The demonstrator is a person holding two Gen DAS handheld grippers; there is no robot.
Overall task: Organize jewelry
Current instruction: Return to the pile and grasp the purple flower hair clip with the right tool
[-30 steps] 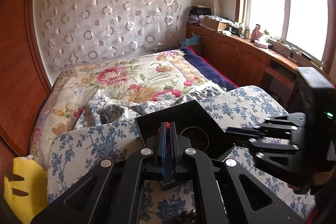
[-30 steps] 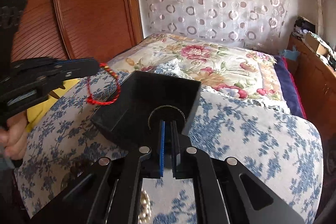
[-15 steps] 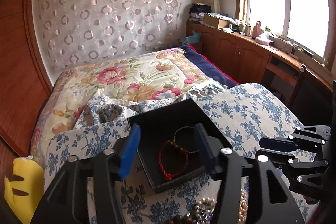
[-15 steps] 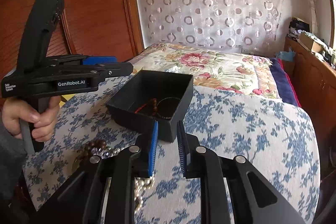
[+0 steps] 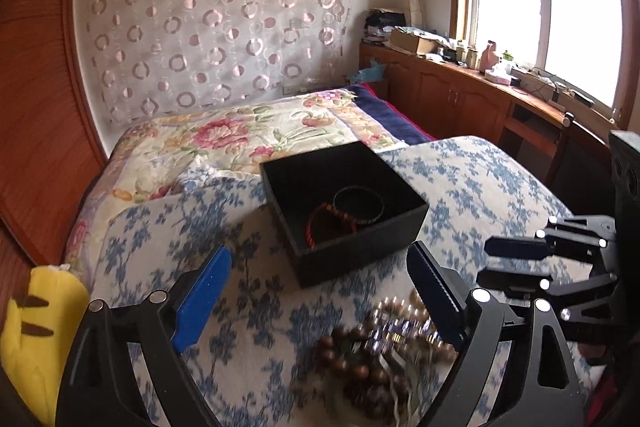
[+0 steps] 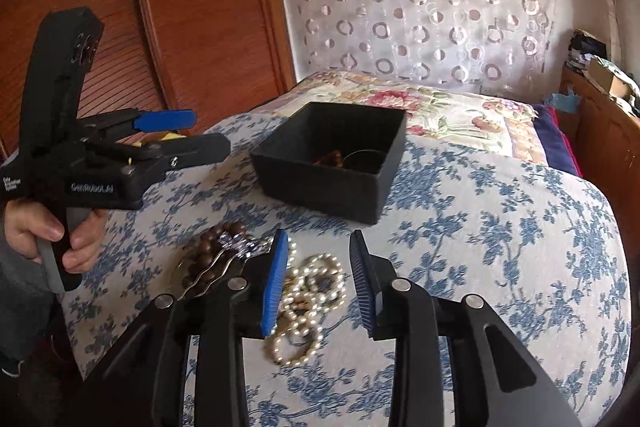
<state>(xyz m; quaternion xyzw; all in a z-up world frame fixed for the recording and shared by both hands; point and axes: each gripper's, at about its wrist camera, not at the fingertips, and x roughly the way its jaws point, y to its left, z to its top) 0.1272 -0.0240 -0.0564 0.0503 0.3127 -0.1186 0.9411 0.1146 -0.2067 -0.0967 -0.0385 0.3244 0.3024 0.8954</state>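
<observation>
An open black box (image 5: 400, 223) (image 6: 344, 187) sits on a blue-flowered cushion (image 6: 500, 227). Inside lie a red cord bracelet (image 5: 316, 227) and a dark bangle (image 5: 359, 205). A pile of jewelry lies in front of the box: brown wooden beads (image 5: 344, 359) (image 6: 212, 247) and a pearl necklace (image 6: 312, 291). My left gripper (image 5: 320, 291) (image 6: 200, 133) is open and empty, above the pile. My right gripper (image 6: 318, 275) (image 5: 508, 259) is open and empty, its jaws on either side of the pearls.
The cushion lies on a bed with a floral quilt (image 5: 240, 139). A yellow plush toy (image 5: 28, 327) is at the left edge. Wooden panelling (image 6: 160, 27) stands on the left, wooden cabinets (image 5: 460, 103) under the window on the right.
My left gripper opened and dropped the red cord bracelet into the box, then both grippers pulled back over the jewelry pile. My right gripper opened too.
</observation>
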